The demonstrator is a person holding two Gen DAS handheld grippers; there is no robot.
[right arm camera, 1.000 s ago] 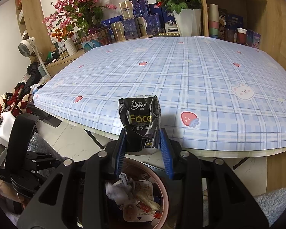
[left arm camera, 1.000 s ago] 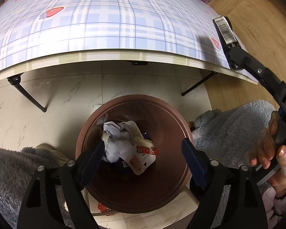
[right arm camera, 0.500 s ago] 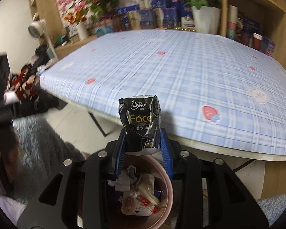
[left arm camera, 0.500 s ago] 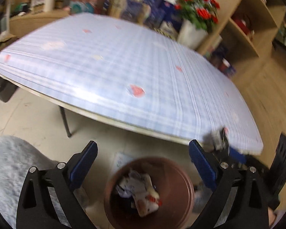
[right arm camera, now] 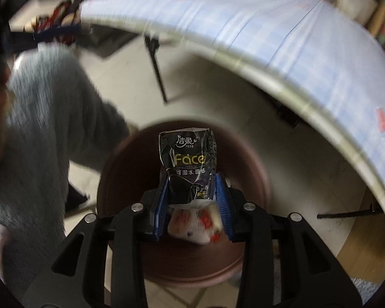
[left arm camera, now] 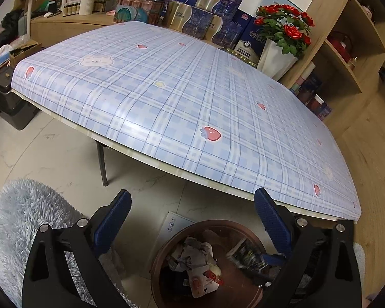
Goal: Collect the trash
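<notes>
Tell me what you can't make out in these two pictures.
- Bin bottom, left wrist view: covered by trash; its near rim is cut off by the frame edge.
- Bin contents, right wrist view: blurred, mostly behind the tissue pack and right gripper.
- Sleeve, right wrist view: motion blur; no hand readable.
- Pack, left wrist view: blurred, label unreadable.

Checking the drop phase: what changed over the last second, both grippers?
The right gripper tipped down over the brown bin, carrying the black tissue packet, now above the bin's mouth. The left gripper, empty, lifted and tilted up from the bin toward the table, jaws wider. Unchanged: packet clamped, trash in the bin.
</notes>
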